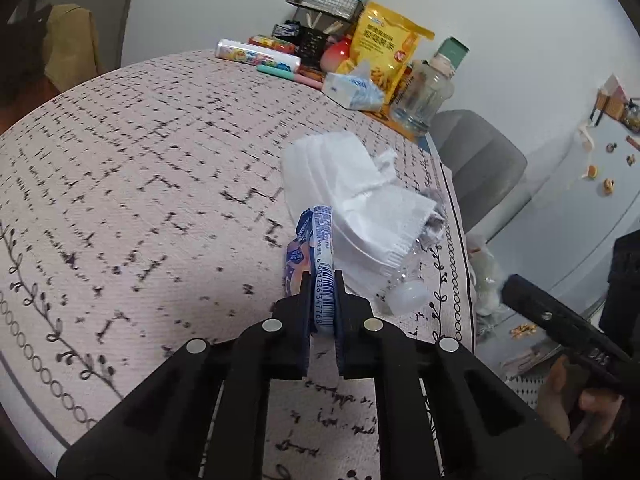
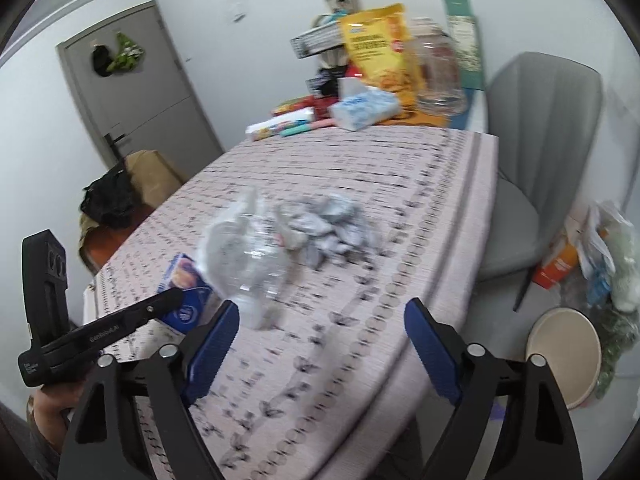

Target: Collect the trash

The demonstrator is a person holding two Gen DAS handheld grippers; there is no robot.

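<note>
Here, the left hand-held gripper (image 1: pixel 322 280) is clamped tight on a blue-and-white printed snack wrapper (image 1: pixel 316 248) on the pink patterned desk (image 1: pixel 140 184). Right hand-held gripper (image 2: pixel 320 312) gapes wide, empty. Just beyond it: a blurred, seemingly crushed clear plastic bottle (image 2: pixel 248 248), crumpled grey paper (image 2: pixel 320 220) farther right.

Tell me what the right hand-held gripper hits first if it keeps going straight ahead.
Probably the crushed clear plastic bottle: it lies just ahead of the open right hand-held gripper, slightly toward its left finger. Depth is blurred, so I'm unsure.
</note>
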